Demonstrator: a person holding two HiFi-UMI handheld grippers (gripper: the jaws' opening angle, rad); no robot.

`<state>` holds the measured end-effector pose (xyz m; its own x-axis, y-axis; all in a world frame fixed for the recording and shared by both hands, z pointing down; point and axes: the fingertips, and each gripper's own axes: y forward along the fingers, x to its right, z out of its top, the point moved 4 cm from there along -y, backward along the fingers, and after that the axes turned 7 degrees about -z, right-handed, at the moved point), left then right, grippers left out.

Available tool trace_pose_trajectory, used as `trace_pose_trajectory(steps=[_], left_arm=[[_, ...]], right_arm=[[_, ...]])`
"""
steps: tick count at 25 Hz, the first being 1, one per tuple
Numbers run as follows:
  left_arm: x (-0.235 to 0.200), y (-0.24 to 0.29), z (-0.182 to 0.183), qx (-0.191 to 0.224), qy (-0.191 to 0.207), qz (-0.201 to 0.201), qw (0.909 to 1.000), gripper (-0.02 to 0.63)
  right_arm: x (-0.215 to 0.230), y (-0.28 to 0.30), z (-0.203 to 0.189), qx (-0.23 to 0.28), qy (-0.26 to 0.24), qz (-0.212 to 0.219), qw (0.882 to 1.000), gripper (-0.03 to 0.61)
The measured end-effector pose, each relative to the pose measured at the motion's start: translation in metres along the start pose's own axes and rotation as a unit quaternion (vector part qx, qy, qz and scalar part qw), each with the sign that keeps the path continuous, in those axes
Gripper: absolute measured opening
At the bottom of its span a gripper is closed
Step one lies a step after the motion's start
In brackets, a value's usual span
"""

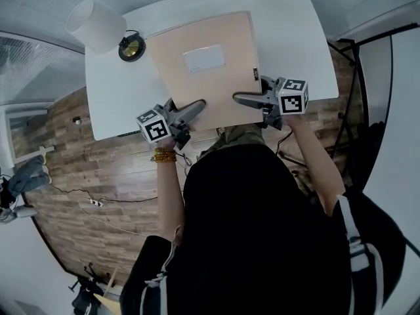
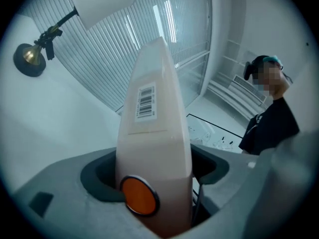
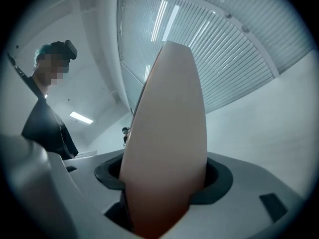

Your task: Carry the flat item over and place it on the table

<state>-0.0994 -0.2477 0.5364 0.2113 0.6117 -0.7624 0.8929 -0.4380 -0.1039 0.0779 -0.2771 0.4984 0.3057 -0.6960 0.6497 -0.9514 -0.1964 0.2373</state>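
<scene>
Stock before you, largest first: 1 wood-plank floor (image 1: 98, 169) fills the lower left of the head view. 1 white table (image 1: 295, 38) spans the top of that view. 1 beige flat item (image 1: 216, 90) lies across the table's middle, tilted a little, with its near edge at the table's near edge. Whether it rests fully on the top cannot be told. 1 lamp stands in the upper left, with a white shade (image 1: 96, 25) and a round brass base (image 1: 132, 46). Your 2 tools come next. The left gripper (image 1: 197, 104) is at the item's near left corner, its jaws pressed on the item from both sides. The right gripper (image 1: 239, 98) is at the near right corner and pinches the same edge. 1 pale rectangular label (image 1: 204, 58) sits at the item's centre. 1 barcode sticker (image 2: 145, 102) is on the item in the left gripper view. 1 orange disc (image 2: 140, 195) is at the bottom centre of that view, on the item.
</scene>
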Motion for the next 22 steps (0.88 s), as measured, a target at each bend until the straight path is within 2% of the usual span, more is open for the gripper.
trace_pose_trajectory(steps=[5,9,15,18,22], left_arm=[[-0.018,0.023,0.004,0.009,0.012,0.038,0.9992,0.393],[-0.029,0.035,0.014,0.003,0.014,0.054,0.9984,0.394],[-0.051,0.045,0.025,-0.02,0.003,0.087,0.996,0.402],[-0.061,0.048,0.029,-0.017,0.01,0.114,0.9932,0.425],[-0.07,0.048,0.028,-0.017,0.007,0.126,0.9919,0.431]], right_arm=[[0.029,-0.009,0.009,-0.01,0.005,-0.033,0.999,0.324],[0.045,-0.01,0.018,-0.011,0.008,-0.047,0.999,0.324],[0.069,-0.005,0.021,-0.002,0.041,-0.077,0.996,0.324],[0.076,-0.003,0.02,0.002,0.055,-0.098,0.994,0.324],[0.083,0.0,0.016,-0.005,0.069,-0.118,0.991,0.325]])
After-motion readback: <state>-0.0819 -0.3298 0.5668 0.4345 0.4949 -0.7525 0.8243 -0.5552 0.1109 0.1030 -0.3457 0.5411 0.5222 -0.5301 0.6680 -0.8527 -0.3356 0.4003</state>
